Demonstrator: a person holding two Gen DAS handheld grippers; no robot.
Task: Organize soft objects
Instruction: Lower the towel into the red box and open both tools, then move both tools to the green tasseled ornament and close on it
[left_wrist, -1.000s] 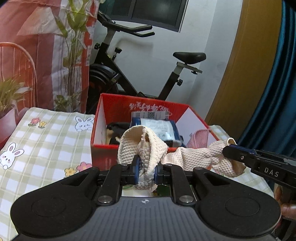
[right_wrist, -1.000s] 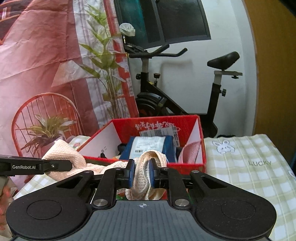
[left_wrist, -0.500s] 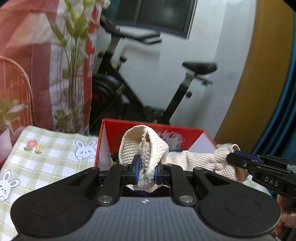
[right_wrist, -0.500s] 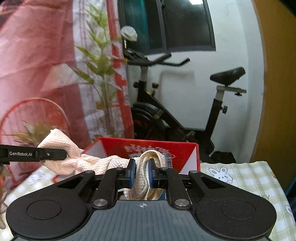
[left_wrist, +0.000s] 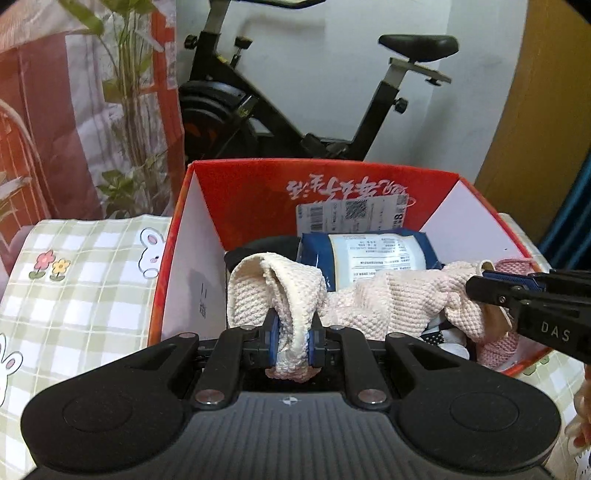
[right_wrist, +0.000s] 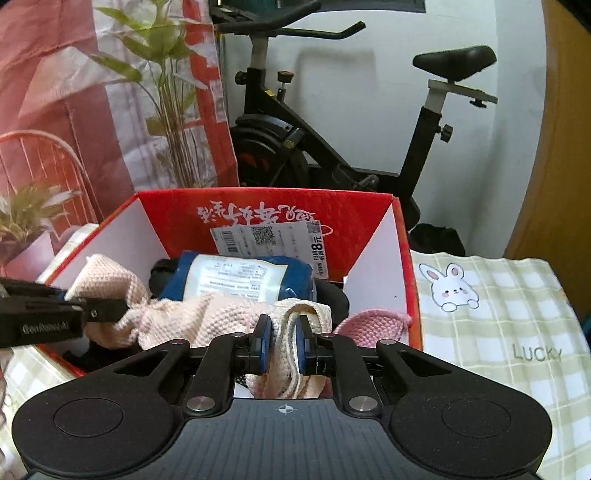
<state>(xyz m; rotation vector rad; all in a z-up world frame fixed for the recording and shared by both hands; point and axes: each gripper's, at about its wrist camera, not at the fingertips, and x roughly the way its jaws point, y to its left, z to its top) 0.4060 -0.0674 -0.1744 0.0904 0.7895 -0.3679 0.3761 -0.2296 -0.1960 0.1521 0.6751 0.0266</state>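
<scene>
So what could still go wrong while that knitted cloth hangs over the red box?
1. The cloth is pinched only at its two ends, by the left gripper and the right gripper, so an end might slip free.
2. Its sagging middle lies over the blue packet and may bunch up there instead of lying flat.
3. An end might drape over the box wall.

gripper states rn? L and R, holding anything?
Left gripper: closed on one end of the knitted cloth.
Right gripper: closed on the cloth's other end.
</scene>
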